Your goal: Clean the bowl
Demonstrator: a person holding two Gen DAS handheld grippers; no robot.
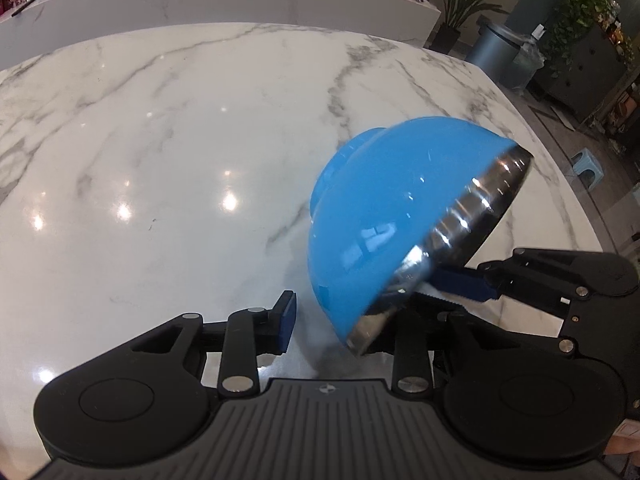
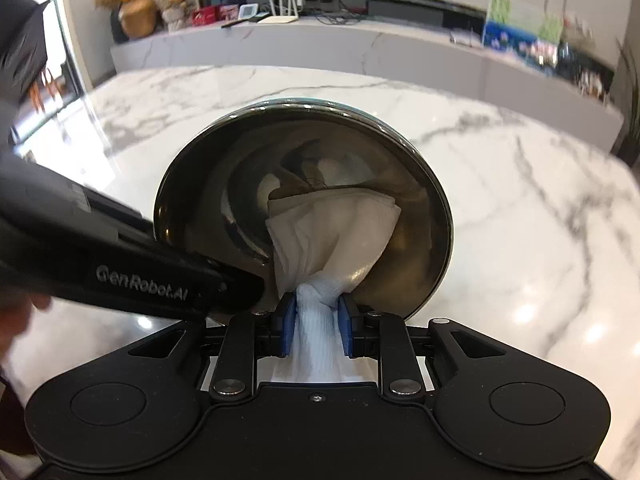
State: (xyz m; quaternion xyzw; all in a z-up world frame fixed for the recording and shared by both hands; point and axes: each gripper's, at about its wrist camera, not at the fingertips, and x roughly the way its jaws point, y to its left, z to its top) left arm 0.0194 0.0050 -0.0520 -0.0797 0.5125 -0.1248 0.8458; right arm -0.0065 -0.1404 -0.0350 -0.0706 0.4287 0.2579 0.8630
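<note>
A bowl (image 1: 372,216), blue outside and steel inside, is tipped on its side over the marble table (image 1: 160,140), mouth turned right. My left gripper (image 1: 336,320) straddles its lower rim. The left pad (image 1: 287,320) stands clear of the blue wall, and the other finger is hidden behind the rim. In the right wrist view the steel inside (image 2: 224,184) faces me. My right gripper (image 2: 316,326) is shut on a bunched white paper towel (image 2: 332,228) that lies against the bowl's inside. The right gripper (image 1: 448,290) also shows at the bowl's mouth. I cannot tell whether the bowl touches the table.
The left gripper's black body (image 2: 140,272) crosses in from the left, with a hand (image 2: 24,312) behind it. The table's edge (image 1: 560,168) curves past on the right. Beyond it stand a grey bin (image 1: 496,52), potted plants and a small blue stool (image 1: 588,168). A cluttered long counter (image 2: 320,44) runs behind.
</note>
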